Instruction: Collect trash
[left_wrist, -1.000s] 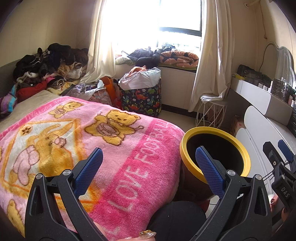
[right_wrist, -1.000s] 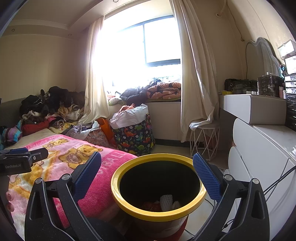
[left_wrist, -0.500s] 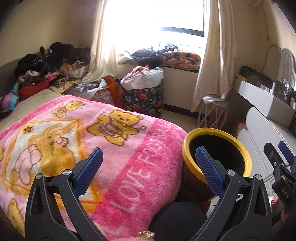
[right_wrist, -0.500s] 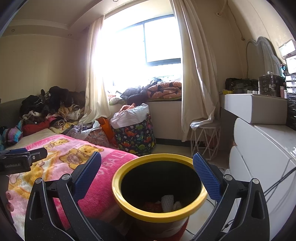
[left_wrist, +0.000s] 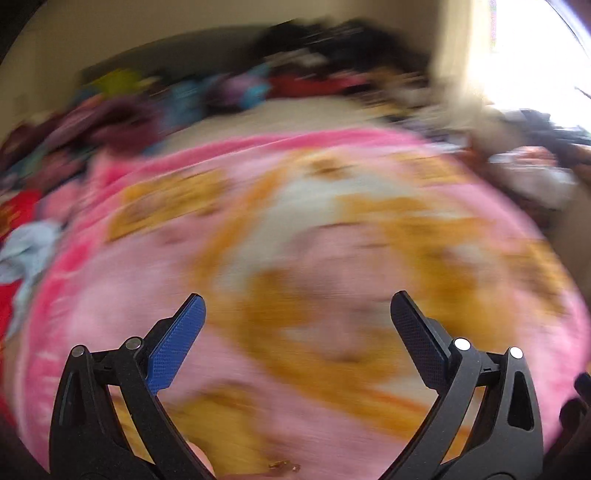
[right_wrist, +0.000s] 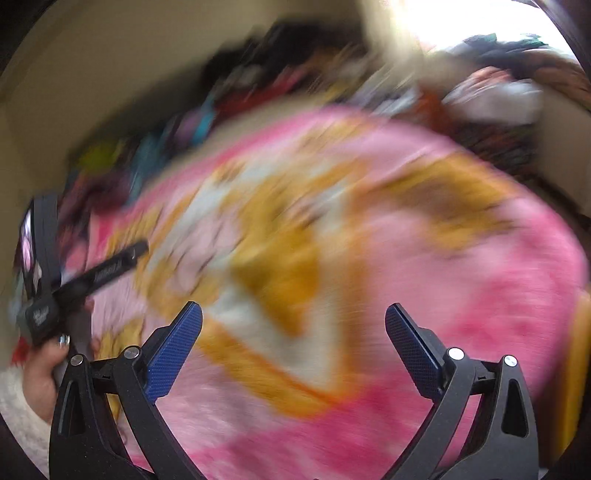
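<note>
Both views are heavily smeared, and both look out over the pink blanket (left_wrist: 317, 258) with its orange and white cartoon print, which fills nearly all of each picture. The left gripper (left_wrist: 297, 319) has its 2 blue-padded jaws spread wide with nothing between them, and the right gripper (right_wrist: 293, 325) is the same: jaws apart, empty, blanket showing through the gap. No piece of trash can be made out on the blanket in either view, and no bin shows, so where the task's thing lies from the jaws, and how its long axis runs, cannot be told. The only candidates are blurred shapes: a pale blue-white crumple (left_wrist: 27, 247) at the blanket's far left edge, and the heap of clothes (left_wrist: 258, 85) along the wall beyond. If the crumple is the target, it probably lies nearer the left gripper, which appears at the left edge of the right wrist view.
</note>
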